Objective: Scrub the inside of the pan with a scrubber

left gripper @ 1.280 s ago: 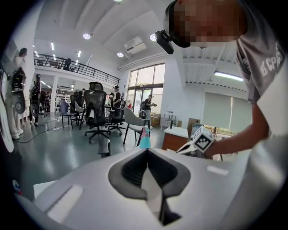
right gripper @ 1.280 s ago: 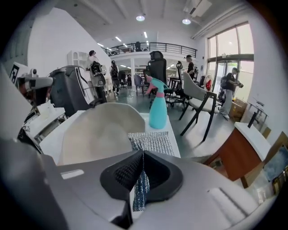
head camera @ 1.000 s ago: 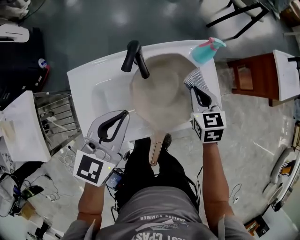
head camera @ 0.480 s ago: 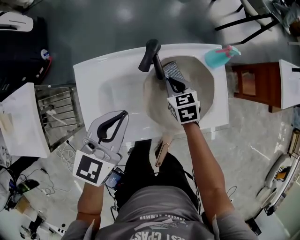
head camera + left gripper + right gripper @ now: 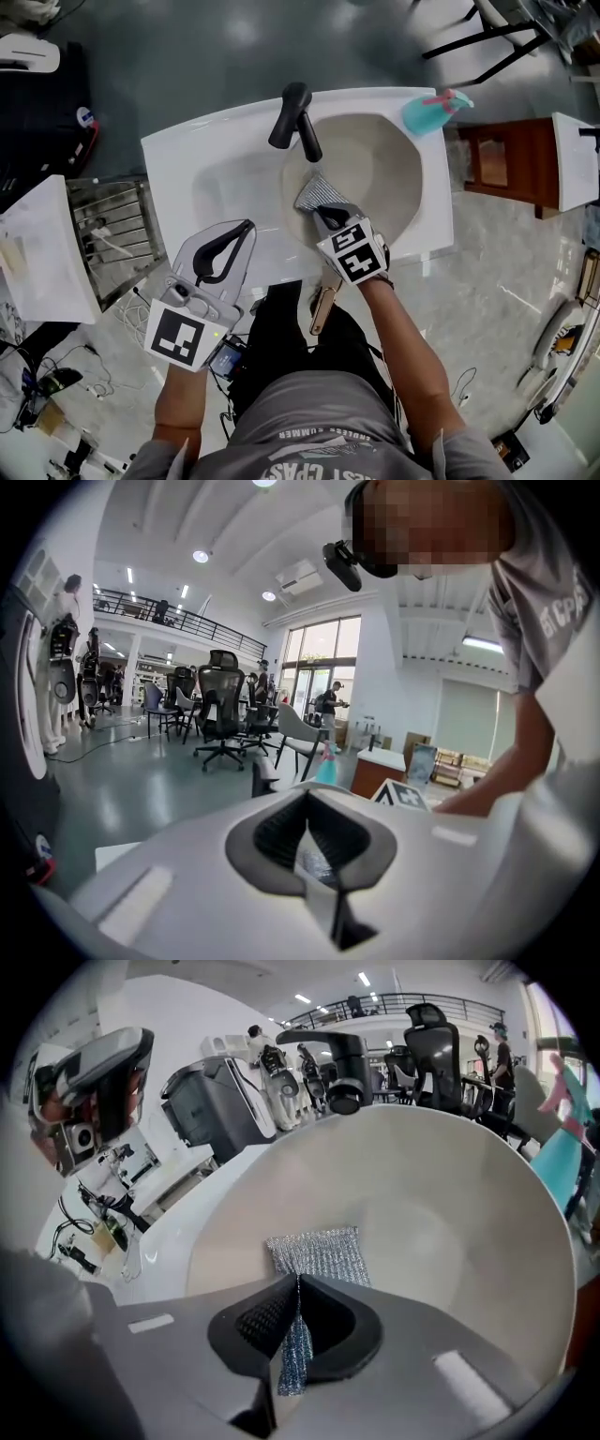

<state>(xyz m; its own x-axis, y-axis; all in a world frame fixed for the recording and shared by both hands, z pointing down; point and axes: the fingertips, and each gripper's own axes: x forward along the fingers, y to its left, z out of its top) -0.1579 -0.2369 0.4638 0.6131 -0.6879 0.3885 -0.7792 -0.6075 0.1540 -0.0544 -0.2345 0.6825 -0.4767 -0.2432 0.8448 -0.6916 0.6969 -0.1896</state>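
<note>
A beige pan point(image 5: 370, 173) sits in the white sink point(image 5: 187, 155), its wooden handle point(image 5: 322, 302) pointing toward me. My right gripper point(image 5: 323, 214) is shut on a silver mesh scrubber point(image 5: 316, 193), which lies against the pan's near-left inner wall. In the right gripper view the scrubber point(image 5: 319, 1252) spreads flat on the pan's inside point(image 5: 450, 1204) just past the jaws of the right gripper point(image 5: 298, 1279). My left gripper point(image 5: 246, 230) hovers over the sink's front-left rim, apart from the pan. Seen from its own camera, the left gripper point(image 5: 307, 794) is shut with its jaws meeting at the tip.
A black faucet point(image 5: 295, 117) overhangs the pan's far-left rim. A teal spray bottle point(image 5: 431, 111) stands at the sink's far-right corner. A wire dish rack point(image 5: 108, 239) is to the left, a brown stool point(image 5: 502, 159) to the right.
My right gripper carried the scrubber from the pan's right rim across to under the faucet, then back toward me onto the near-left inner wall. The left gripper stayed put.
</note>
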